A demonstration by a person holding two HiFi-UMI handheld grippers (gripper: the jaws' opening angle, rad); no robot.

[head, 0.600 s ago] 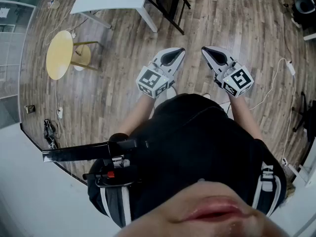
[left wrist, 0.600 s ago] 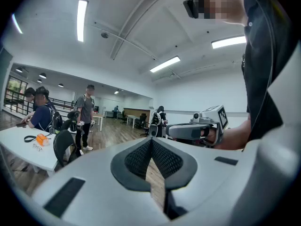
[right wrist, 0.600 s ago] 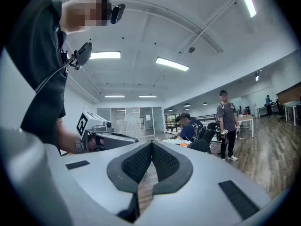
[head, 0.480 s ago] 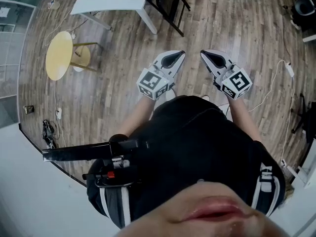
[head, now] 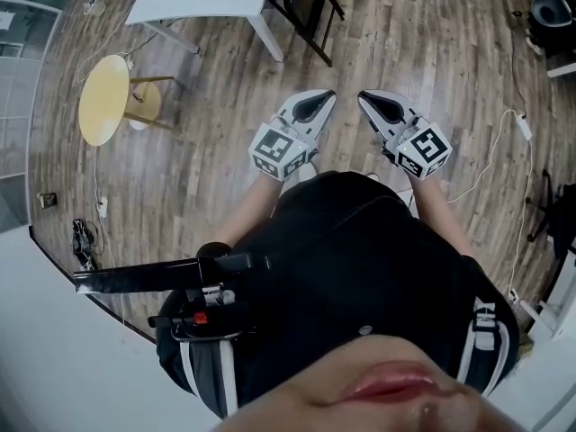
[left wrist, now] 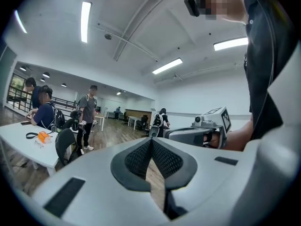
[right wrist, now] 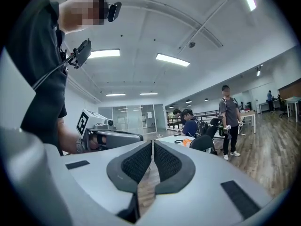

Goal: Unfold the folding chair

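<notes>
Down at mid-frame, just ahead of the body: holding the left gripper and right gripper level and side by side, jaws pinched together on both, nothing between them. Further up, well apart from either: spotting the folding chair, black and not yet opened, at the top edge just beside the white tabletop. Lies ahead and a touch left of both tips, long axis running upper left to lower right. Looks slightly nearer the left gripper, so guessing a walk-up first.

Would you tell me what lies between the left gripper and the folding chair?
Only bare wooden floor separates the left gripper from the folding chair; the head view shows it.
</notes>
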